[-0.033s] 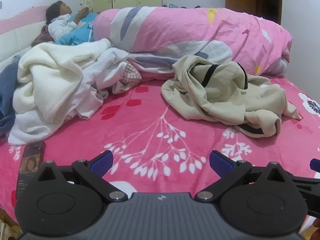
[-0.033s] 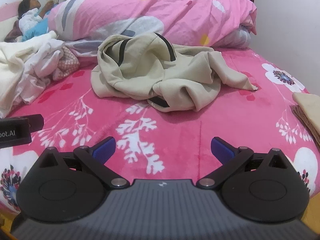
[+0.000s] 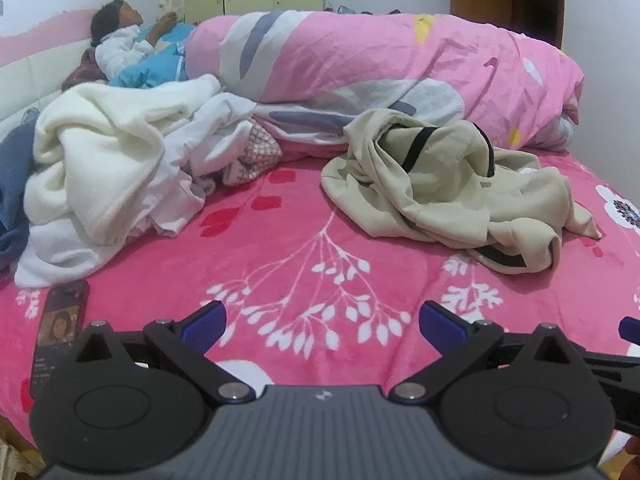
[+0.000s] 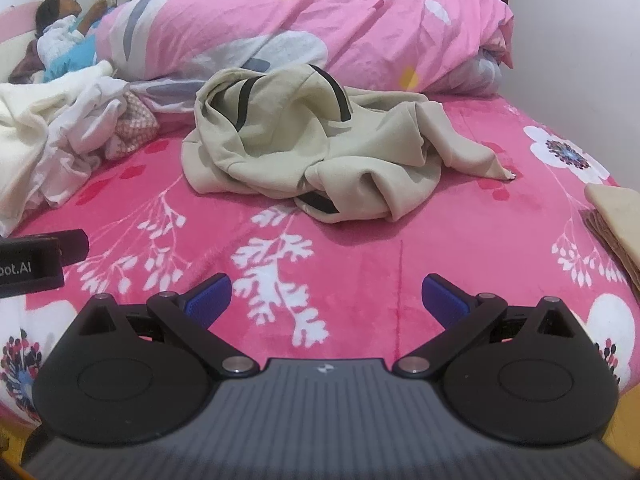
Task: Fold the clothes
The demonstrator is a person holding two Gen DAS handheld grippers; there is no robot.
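Two grippers hang low over a bed spread with a pink floral blanket (image 3: pixel 304 240), each seen at the bottom of its own wrist view. The left gripper (image 3: pixel 322 324) has its blue-padded fingers spread wide with nothing but blanket between them, and the right gripper (image 4: pixel 326 300) stands just as wide and just as empty. A crumpled beige garment with black trim (image 4: pixel 320 148) lies at the centre of the right wrist view, and right of centre in the left wrist view, well apart from both sets of fingers. Behind it, across the top of both frames, a rolled pink quilt (image 3: pixel 380 76) runs along the bed. At the left of the left wrist view sits a heap of white and cream clothes (image 3: pixel 120 168), and a phone (image 3: pixel 60 328) lies on the blanket in the lower left. A folded beige stack (image 4: pixel 616 220) shows at the right edge of the right wrist view. A person (image 3: pixel 132 52) lies at the upper left.
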